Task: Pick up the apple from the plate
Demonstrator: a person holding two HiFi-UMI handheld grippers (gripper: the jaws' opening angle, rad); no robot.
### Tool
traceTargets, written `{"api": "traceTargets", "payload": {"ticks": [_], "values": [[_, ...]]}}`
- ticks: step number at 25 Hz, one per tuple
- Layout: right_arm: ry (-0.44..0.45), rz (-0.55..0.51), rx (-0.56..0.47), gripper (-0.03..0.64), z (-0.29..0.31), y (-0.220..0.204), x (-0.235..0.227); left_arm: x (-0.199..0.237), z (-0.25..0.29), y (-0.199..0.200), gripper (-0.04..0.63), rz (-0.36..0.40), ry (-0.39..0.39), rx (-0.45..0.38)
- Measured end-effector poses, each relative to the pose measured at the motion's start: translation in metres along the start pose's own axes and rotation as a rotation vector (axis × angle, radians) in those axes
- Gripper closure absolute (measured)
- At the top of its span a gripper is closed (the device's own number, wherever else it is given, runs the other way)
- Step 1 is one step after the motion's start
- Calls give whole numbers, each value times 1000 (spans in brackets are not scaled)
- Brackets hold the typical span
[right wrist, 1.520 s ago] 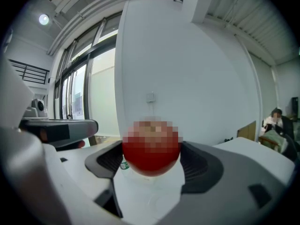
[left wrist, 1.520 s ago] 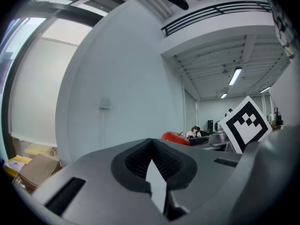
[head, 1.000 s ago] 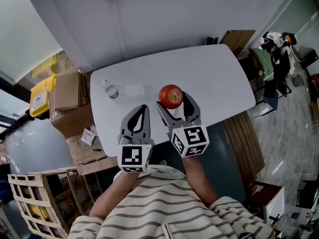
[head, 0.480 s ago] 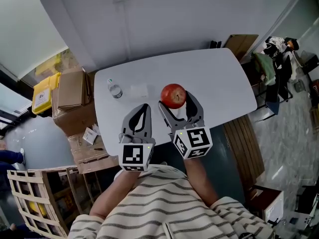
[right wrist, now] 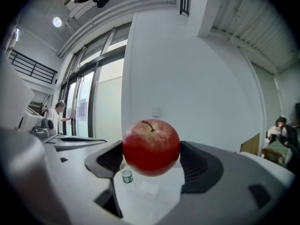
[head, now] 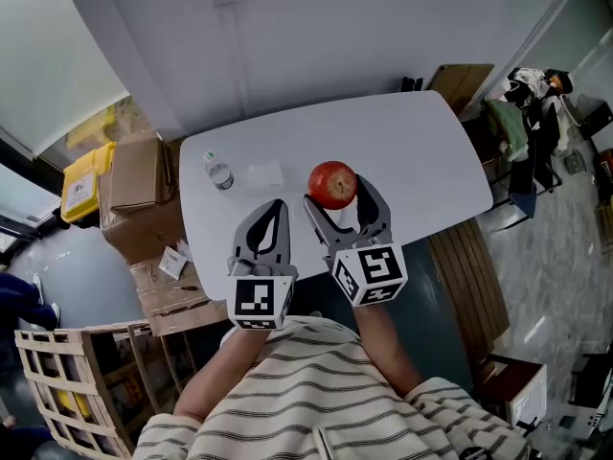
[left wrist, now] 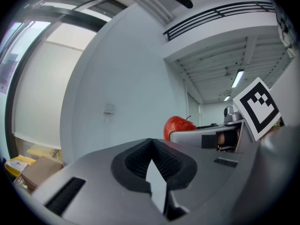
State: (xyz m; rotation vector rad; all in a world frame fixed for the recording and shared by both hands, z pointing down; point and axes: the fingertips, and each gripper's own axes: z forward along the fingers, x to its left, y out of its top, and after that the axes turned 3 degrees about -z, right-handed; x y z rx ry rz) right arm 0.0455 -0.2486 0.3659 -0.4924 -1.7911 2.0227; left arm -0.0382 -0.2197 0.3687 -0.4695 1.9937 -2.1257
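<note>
right claw (head: pixel 338 204) clamps round red apple (head: pixel 331 182) above white table (head: pixel 421 151) | left claw (head: pixel 276 209) closed, empty | risk: smooth apple slipping if squeeze loosens

- apple (left wrist: pixel 178 127): lower half is sitting hidden behind the right gripper (head: pixel 337 195) in the left gripper view.
- bottle (right wrist: pixel 126 176): label print is showing too small to read.
- flat white item (head: pixel 263 173) on the table (head: pixel 412 142): is showing too small to identify.
- striped shirt (head: pixel 306 391): is being cut off by the bottom edge.
</note>
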Motion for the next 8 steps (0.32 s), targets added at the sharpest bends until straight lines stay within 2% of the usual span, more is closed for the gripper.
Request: {"api": "traceTargets", "payload": {"ticks": [8], "values": [[2,1,3,244,-1,0,0,-3,0,1,592,0,0,-2]]}}
